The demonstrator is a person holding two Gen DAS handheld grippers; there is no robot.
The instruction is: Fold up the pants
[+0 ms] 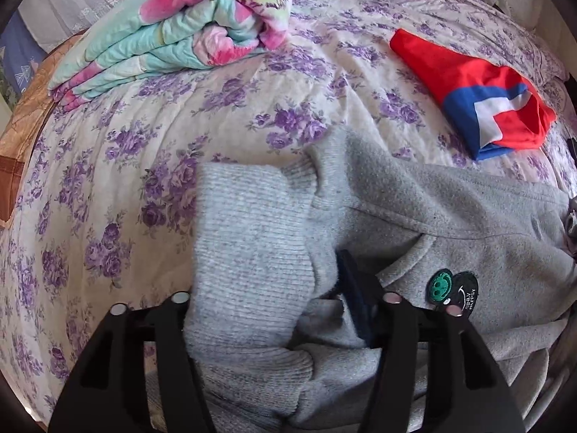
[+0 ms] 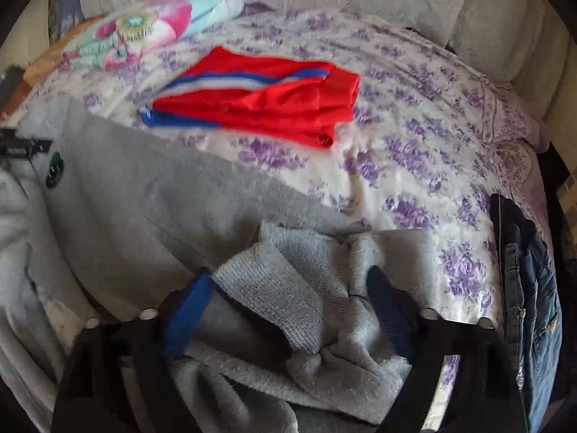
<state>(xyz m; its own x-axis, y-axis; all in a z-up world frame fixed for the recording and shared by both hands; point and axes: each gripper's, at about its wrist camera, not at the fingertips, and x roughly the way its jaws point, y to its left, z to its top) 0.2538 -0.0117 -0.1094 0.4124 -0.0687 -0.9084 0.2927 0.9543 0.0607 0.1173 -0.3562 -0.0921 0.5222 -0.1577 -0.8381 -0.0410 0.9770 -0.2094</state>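
Grey sweatpants (image 1: 450, 223) with a green smiley patch (image 1: 440, 285) lie bunched on the floral bedspread (image 1: 108, 187). In the left wrist view my left gripper (image 1: 274, 288) is shut on the ribbed cuff (image 1: 249, 238) of the pants, which drapes over the left finger and hides it. In the right wrist view my right gripper (image 2: 288, 281) is shut on another ribbed cuff (image 2: 288, 288) of the same pants (image 2: 144, 209), the blue finger pads (image 2: 187, 314) pressed into the fabric.
Folded red shorts with blue and white stripes (image 1: 479, 90) (image 2: 267, 97) lie further back on the bed. A folded floral quilt (image 1: 173, 32) (image 2: 144, 25) sits at the far left. Blue jeans (image 2: 530, 288) hang at the bed's right edge.
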